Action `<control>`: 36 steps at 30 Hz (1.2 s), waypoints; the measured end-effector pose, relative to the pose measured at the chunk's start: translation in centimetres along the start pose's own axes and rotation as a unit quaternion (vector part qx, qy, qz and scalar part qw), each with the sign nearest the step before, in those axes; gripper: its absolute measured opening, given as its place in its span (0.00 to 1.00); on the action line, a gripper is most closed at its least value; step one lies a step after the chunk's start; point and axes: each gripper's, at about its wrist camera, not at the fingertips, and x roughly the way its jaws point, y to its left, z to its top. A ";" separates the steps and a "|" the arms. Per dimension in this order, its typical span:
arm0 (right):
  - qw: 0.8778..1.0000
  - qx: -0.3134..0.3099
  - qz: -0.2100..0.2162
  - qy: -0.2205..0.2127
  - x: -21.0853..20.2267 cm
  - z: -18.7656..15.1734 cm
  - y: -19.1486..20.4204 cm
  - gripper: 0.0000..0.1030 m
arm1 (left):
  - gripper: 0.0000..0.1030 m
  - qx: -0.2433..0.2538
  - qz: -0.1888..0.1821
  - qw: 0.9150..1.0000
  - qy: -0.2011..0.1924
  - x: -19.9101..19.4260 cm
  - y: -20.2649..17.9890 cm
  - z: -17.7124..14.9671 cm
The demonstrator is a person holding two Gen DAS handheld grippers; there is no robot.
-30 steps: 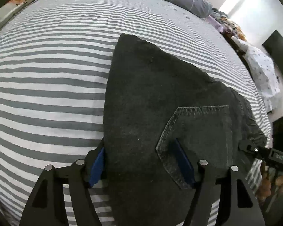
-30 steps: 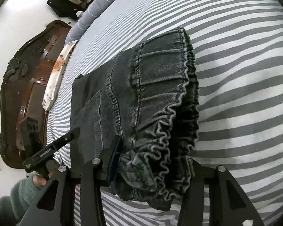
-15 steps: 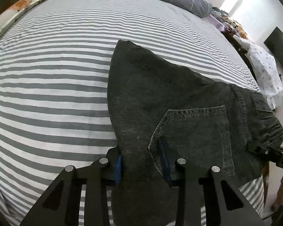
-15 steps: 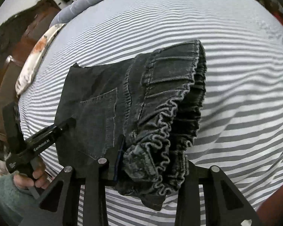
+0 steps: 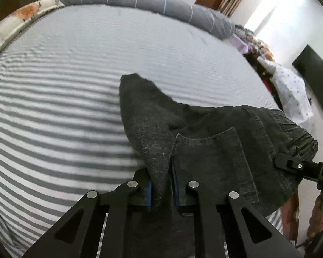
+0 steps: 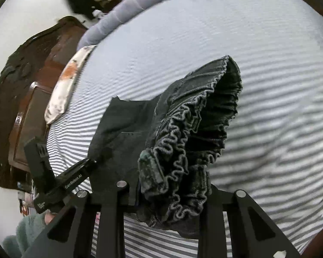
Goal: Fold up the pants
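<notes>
Lifting the pants off the bed, both grippers pinching denim, so raise them level.

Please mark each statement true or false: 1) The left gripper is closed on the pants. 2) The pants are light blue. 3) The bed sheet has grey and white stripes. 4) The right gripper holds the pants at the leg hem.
1) True: the left gripper pinches a fold of the pants.
2) False: they are dark grey, almost black denim.
3) True: the bed sheet is striped grey and white.
4) False: the right gripper grips the gathered elastic waistband.
</notes>
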 end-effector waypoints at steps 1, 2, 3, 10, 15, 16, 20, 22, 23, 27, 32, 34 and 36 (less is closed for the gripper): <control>1.000 -0.008 0.002 -0.004 -0.1 0.9 0.9 0.25 | 0.14 -0.002 -0.001 1.000 -0.011 -0.7 0.2 0.7; 1.000 -0.011 0.005 -0.007 0.0 1.5 1.3 0.25 | 0.14 -0.003 -0.001 1.000 -0.018 -1.2 0.5 1.2; 1.000 -0.014 0.009 -0.011 0.0 2.3 1.8 0.25 | 0.14 -0.005 0.000 1.000 -0.028 -1.7 0.8 2.0; 0.998 -0.031 0.053 -0.015 4.3 8.1 5.8 0.24 | 0.14 -0.011 0.038 0.996 -0.078 -5.0 6.0 7.6; 0.997 -0.047 0.064 0.004 9.4 10.6 7.9 0.24 | 0.14 -0.006 0.071 0.994 -0.079 -4.8 9.8 9.6; 0.997 -0.051 0.063 0.008 10.5 11.0 8.3 0.24 | 0.14 -0.007 0.077 0.994 -0.076 -4.5 10.6 9.9; 0.996 -0.069 0.047 0.030 14.2 11.8 9.1 0.25 | 0.14 -0.022 0.090 0.994 -0.059 -2.6 13.3 9.8; 0.996 -0.073 0.039 0.040 15.9 11.7 9.4 0.25 | 0.14 -0.029 0.097 0.994 -0.045 -1.0 14.7 9.5; 0.996 -0.075 0.032 0.045 16.8 11.3 9.3 0.25 | 0.14 -0.031 0.100 0.994 -0.039 -0.6 15.1 9.5; 0.994 -0.091 -0.011 0.054 18.8 9.7 8.5 0.38 | 0.27 -0.041 0.110 0.993 -0.013 1.6 17.1 7.4; 0.986 -0.139 -0.081 0.047 19.8 7.4 7.7 0.63 | 0.60 -0.051 0.129 0.990 -0.004 2.4 18.4 5.0; 0.987 -0.129 -0.089 0.029 19.3 6.7 7.1 0.72 | 0.70 -0.062 0.135 0.989 -0.009 2.2 18.8 4.0; 0.990 -0.114 -0.084 0.023 19.0 6.3 6.5 0.74 | 0.73 -0.072 0.129 0.989 -0.009 2.0 19.0 3.1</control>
